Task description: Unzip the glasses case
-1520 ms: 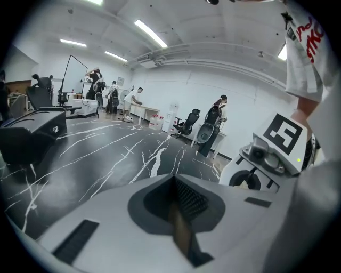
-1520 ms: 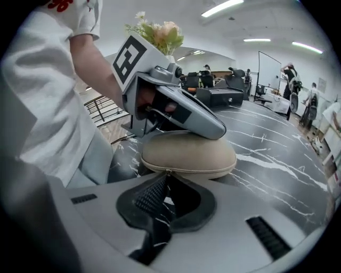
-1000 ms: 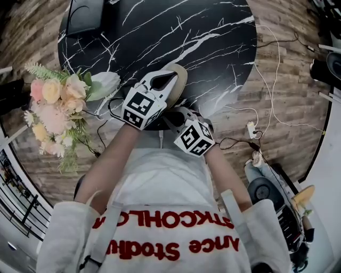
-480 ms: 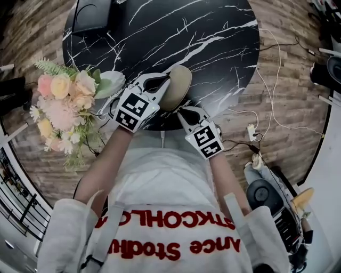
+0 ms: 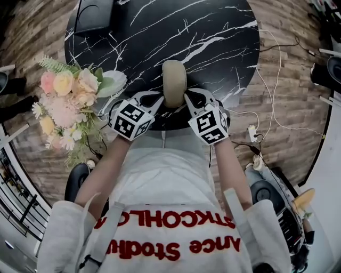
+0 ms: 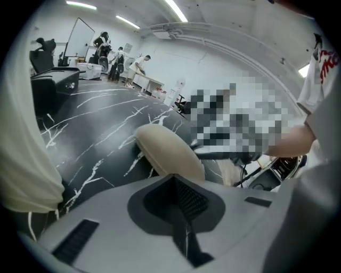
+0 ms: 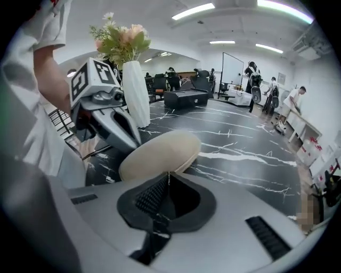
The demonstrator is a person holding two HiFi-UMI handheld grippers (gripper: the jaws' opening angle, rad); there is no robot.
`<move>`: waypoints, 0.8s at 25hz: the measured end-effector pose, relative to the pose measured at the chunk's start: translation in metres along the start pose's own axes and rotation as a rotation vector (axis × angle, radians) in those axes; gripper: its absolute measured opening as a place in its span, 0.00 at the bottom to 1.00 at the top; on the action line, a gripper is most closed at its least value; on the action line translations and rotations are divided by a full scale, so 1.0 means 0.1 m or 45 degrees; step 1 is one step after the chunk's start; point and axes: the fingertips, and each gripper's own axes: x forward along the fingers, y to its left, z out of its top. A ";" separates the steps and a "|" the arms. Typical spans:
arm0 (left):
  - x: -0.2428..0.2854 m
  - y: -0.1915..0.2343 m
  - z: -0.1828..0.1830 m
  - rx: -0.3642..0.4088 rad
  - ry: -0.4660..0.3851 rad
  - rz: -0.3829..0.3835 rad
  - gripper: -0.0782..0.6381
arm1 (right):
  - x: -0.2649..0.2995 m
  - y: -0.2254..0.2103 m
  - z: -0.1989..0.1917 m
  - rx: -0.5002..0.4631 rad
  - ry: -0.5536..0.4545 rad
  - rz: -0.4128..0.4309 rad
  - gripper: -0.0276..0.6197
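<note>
The beige oval glasses case point(image 5: 173, 82) lies closed on the black marble table point(image 5: 213, 32), near its front edge, with its long axis pointing away from me. My left gripper point(image 5: 161, 97) is at the case's near left side, jaws shut with their tips together and nothing seen between them. My right gripper point(image 5: 187, 95) is at the near right side, also shut. In the left gripper view the case point(image 6: 168, 152) rises just past the closed tips point(image 6: 173, 177). It does the same in the right gripper view point(image 7: 160, 152). No zipper pull shows.
A white vase point(image 5: 109, 82) with pink and yellow flowers point(image 5: 64, 101) stands at the table's left edge, close to my left gripper. A dark box point(image 5: 95, 15) sits at the back left. Cables point(image 5: 266, 80) run over the wooden floor on the right.
The case has turned from slanted to pointing straight away. My left gripper slid down to its left side. My right gripper came up to its right side.
</note>
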 end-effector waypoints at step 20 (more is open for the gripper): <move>0.35 -0.35 0.72 0.391 -0.073 -0.137 0.11 | -0.12 0.36 -0.37 0.232 0.034 -0.093 0.33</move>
